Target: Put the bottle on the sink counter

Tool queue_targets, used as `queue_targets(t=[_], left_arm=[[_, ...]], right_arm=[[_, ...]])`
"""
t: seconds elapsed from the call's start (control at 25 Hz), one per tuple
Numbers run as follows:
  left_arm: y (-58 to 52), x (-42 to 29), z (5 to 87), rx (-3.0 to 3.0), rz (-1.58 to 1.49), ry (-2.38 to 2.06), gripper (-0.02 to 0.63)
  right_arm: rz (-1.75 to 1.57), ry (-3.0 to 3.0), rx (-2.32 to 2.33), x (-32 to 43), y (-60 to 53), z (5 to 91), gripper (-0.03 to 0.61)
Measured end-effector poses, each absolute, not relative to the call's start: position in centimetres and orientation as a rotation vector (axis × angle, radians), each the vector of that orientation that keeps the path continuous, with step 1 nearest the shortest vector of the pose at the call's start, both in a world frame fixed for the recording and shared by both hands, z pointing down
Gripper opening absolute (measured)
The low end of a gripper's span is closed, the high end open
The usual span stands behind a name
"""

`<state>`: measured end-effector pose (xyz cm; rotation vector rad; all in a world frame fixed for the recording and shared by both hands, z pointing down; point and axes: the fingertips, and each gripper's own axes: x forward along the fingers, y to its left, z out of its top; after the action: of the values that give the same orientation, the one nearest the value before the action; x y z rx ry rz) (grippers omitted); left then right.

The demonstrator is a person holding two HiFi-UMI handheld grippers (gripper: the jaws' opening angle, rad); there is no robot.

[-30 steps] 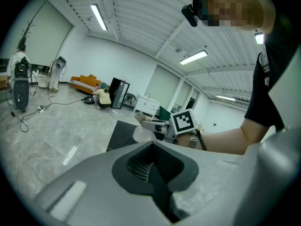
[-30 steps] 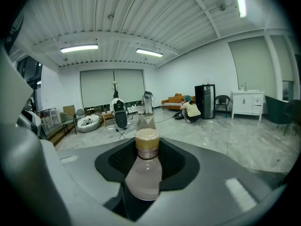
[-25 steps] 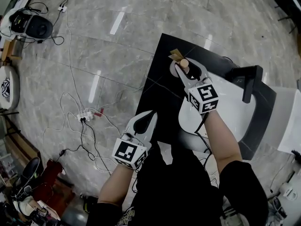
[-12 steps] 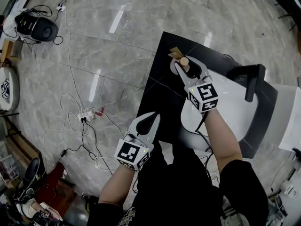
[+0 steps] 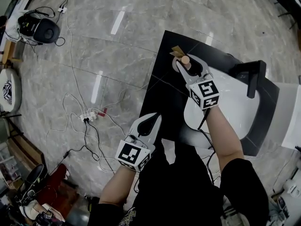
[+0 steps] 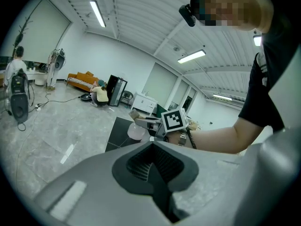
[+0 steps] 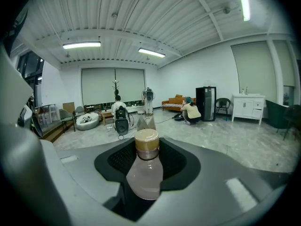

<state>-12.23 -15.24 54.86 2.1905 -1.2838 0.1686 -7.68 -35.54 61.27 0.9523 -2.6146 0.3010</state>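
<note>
I'm over the black counter [image 5: 162, 86], its white basin [image 5: 235, 112] to the right. My right claw [image 5: 188, 67] is clamped on the bottle [image 7: 145, 173] just below its cap, above the counter's far corner. My left claw [image 5: 149, 121] hangs closed and empty. My worry is that the bottle sits near the edge, so releasing it tilted could tip it off.

Left tongs [image 5: 157, 117], right tongs [image 5: 186, 65] pale grey (square-marker cubes [image 5: 131, 154]); black T-shirt [image 5: 178, 185].

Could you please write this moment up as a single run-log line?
right gripper: shut on bottle, above counter beside sink | left gripper: shut, empty, near counter edge
</note>
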Motion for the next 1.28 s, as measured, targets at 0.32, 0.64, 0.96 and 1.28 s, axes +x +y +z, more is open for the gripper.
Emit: queue_targets(t=[0.32,0.64,0.96,1.28], left_arm=[[-13.7,-12.3,53.6,2.232,0.177,-1.259,0.000],[-12.7,-12.0,51.8,2.314,0.190,-1.203,0.000],[-12.2,-11.0,48.7,2.381,0.173,-1.141,0.000],[-11.4,-9.7,47.5,2.461,0.176,-1.045,0.000]], right_arm=[[0.393,-2.582,1.047,-5.2,-34.0,60.7,0.209],[0.355,-2.557,1.298,-0.3,-31.0,56.3,0.028],[0.414,-2.535,1.510,4.4,-25.9,50.0,0.028],[0.495,-2.476,1.593,7.3,-18.9,47.5,0.028]])
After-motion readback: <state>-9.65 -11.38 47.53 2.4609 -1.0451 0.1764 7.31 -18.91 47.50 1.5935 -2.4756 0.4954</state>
